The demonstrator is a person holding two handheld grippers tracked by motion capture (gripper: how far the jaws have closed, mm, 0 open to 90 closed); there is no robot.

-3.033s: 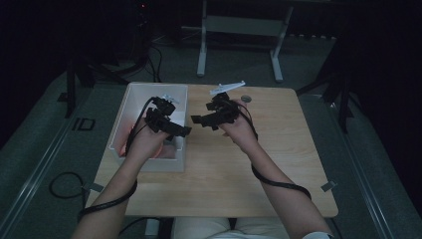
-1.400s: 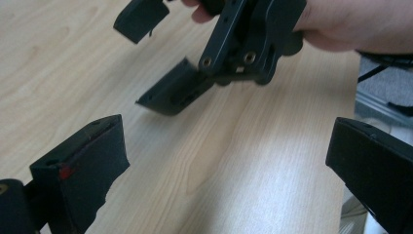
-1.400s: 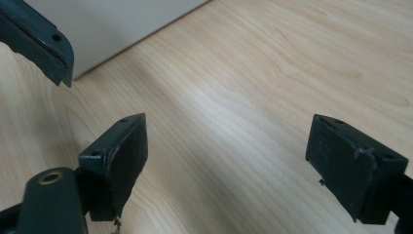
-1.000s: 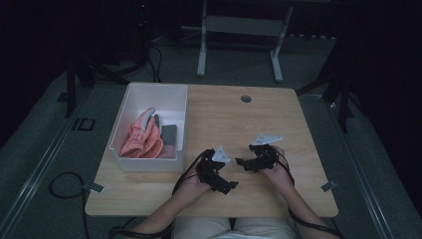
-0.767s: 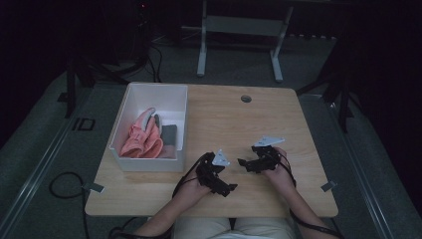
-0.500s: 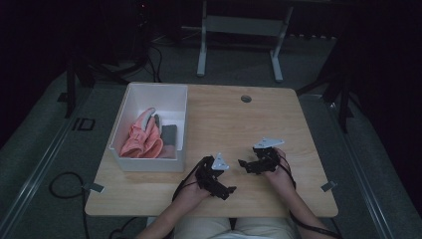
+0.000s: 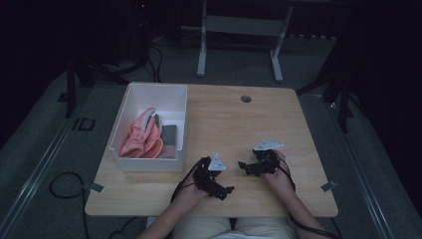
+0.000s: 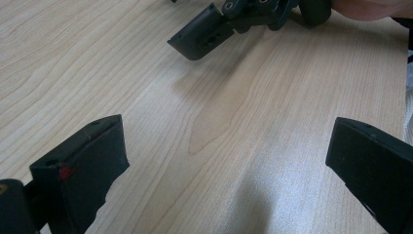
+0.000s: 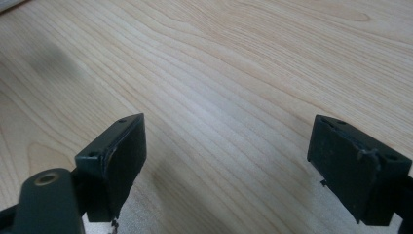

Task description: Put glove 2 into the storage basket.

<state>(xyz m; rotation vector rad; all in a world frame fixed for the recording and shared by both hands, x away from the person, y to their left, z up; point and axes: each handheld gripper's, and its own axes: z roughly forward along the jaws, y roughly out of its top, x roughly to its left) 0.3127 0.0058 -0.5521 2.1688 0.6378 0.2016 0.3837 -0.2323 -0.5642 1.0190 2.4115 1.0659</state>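
Note:
My left gripper (image 7: 224, 190) rests low over the wooden table (image 7: 224, 119) near its front edge, jaws wide apart and empty; its own view shows the same gap (image 8: 224, 161) over bare wood. My right gripper (image 7: 244, 167) sits just to the right of it, also open and empty (image 9: 226, 165). One jaw of the right gripper (image 8: 204, 34) appears at the top of the left gripper view. A white bin (image 7: 169, 97) at the table's left holds pink cloth (image 7: 142, 139) and a grey piece (image 7: 169, 134).
A small round hole (image 7: 246, 98) marks the table's far side. Behind the table stands a metal frame (image 7: 239, 30). Cables (image 7: 64, 181) lie on the floor at the left.
Three seconds ago both grippers were at the bin and the far side of the table; they have since pulled back to the front edge. Over the last second they barely shifted.

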